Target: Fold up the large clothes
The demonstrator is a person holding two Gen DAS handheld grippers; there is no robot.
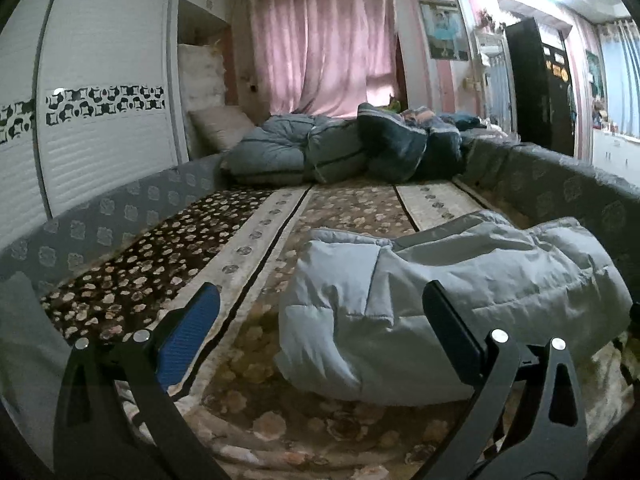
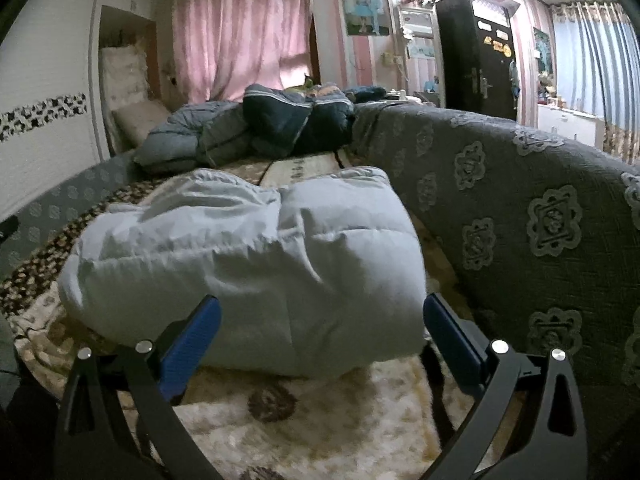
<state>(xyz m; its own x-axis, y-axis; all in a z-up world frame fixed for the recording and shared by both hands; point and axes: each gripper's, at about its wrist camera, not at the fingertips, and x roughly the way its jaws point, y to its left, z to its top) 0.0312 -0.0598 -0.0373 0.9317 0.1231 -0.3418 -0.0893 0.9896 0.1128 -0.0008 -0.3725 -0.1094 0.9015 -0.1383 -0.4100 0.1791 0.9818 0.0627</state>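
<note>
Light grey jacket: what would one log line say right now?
light grey jacket: folded bundle on bed | left gripper: open, empty | right gripper: open, empty

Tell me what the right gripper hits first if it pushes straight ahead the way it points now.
Most likely the pale blue padded garment. The right gripper is open and the folded bundle's near edge lies between its fingers, right ahead. Exact depth is unclear in the fisheye view.

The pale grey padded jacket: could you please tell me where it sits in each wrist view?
Left wrist view: the pale grey padded jacket lies right of centre, folded on the floral blanket.
Right wrist view: it fills the centre, just beyond the open tongs of the right gripper.
Shared landmark: the pink curtain at the far end.
</note>
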